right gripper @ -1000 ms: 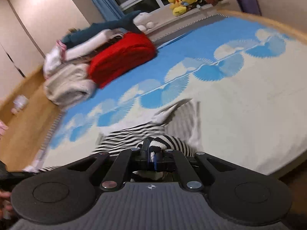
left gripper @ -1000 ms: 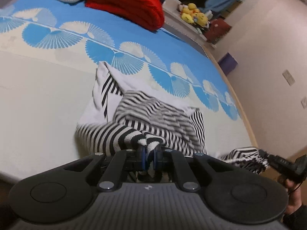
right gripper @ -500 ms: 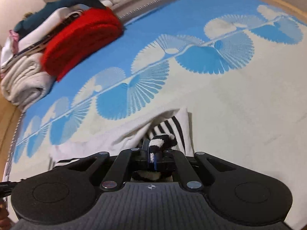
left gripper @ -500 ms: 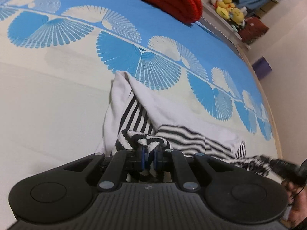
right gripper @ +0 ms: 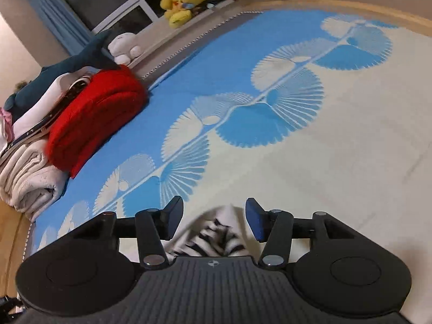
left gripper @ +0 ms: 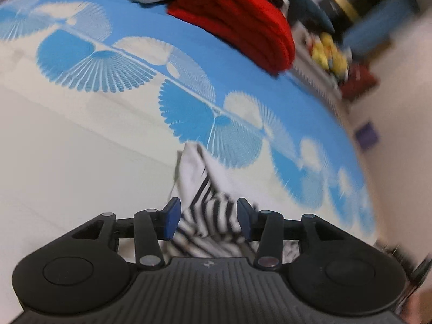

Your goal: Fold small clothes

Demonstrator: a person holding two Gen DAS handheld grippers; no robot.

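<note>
Covering the bed, a blue-and-cream fan-print blanket [right gripper: 310, 162] bears the striped garment [left gripper: 213, 221] between both just-parted tools.

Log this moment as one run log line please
step: fold released | left gripper: jaws just opened | right gripper: jaws just opened | striped garment: between both, on bed cover

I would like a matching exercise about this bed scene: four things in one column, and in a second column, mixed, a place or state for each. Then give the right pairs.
Things:
1. striped garment
2. red blanket
3. yellow plush toy
4. left gripper

Places or states:
A. on the ledge by the window
B. folded, in the pile at the far end of the bed
C. jaws apart, just opened, cloth between the pads but not pinched
D. lying on the bed cover, close in front of both grippers

Pairs: 1-D, 2-B, 3-A, 4-C
</note>
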